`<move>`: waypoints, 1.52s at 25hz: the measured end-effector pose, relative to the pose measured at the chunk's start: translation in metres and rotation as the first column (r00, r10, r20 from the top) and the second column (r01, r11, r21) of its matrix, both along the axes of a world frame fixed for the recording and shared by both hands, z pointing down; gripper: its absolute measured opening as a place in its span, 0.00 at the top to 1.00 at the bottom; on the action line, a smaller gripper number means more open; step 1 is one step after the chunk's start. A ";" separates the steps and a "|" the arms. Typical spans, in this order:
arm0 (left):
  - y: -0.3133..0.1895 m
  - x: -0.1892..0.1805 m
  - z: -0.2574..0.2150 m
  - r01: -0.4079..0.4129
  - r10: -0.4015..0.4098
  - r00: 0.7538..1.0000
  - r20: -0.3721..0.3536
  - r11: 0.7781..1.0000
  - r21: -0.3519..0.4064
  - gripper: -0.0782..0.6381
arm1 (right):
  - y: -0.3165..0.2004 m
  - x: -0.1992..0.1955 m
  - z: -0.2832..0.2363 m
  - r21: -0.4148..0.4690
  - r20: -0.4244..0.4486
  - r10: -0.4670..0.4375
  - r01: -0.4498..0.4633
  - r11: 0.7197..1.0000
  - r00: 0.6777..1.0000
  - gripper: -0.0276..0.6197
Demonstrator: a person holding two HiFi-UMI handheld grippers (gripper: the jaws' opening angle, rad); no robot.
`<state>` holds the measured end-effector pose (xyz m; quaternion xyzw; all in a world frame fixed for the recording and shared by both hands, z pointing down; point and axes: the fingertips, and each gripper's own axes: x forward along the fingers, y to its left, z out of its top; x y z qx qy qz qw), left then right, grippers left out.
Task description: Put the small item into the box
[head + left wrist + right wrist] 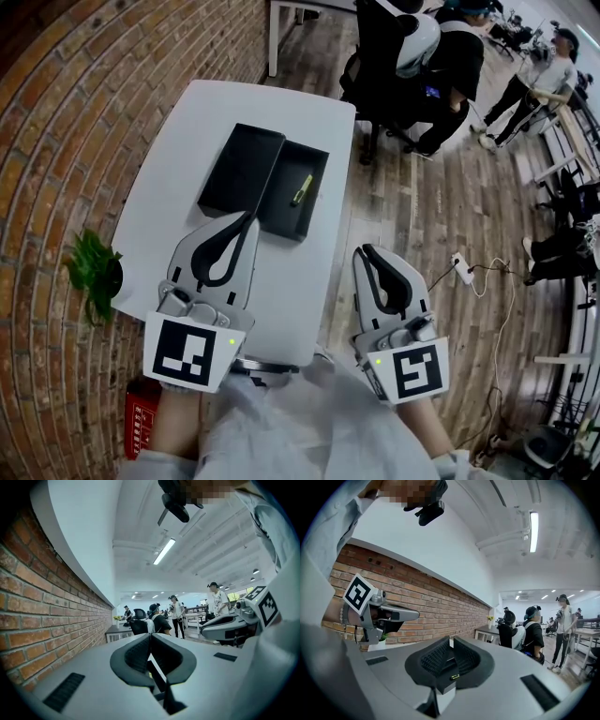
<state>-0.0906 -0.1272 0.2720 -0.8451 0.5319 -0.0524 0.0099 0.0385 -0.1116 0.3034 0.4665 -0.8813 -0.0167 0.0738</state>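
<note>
White surface (169, 183): small item (301, 190), too small to identify, lies in the box (291, 217) beyond the left hand-held gripper (250, 217) and right hand-held gripper (364, 250), both pressed together.

The white rectangular worktop (187, 169) stands against a curved red brick wall (56, 141). A green potted plant (94, 267) sits beside its near-left corner. A black office chair (394, 66) stands beyond the far-right corner. A white power strip (462, 267) lies on the wooden plank floor (422, 197).
</note>
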 end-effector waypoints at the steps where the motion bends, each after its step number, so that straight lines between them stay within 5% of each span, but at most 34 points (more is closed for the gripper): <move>1: 0.000 0.000 0.000 0.000 0.000 1.000 -0.001 1.000 -0.001 0.86 | 0.000 0.000 0.000 0.000 -0.001 0.001 -0.001 1.000 1.000 0.87; 38: -0.006 -0.005 0.014 0.006 -0.006 1.000 0.013 0.999 -0.036 0.86 | -0.010 -0.005 0.005 -0.006 0.003 0.000 0.000 1.000 1.000 0.87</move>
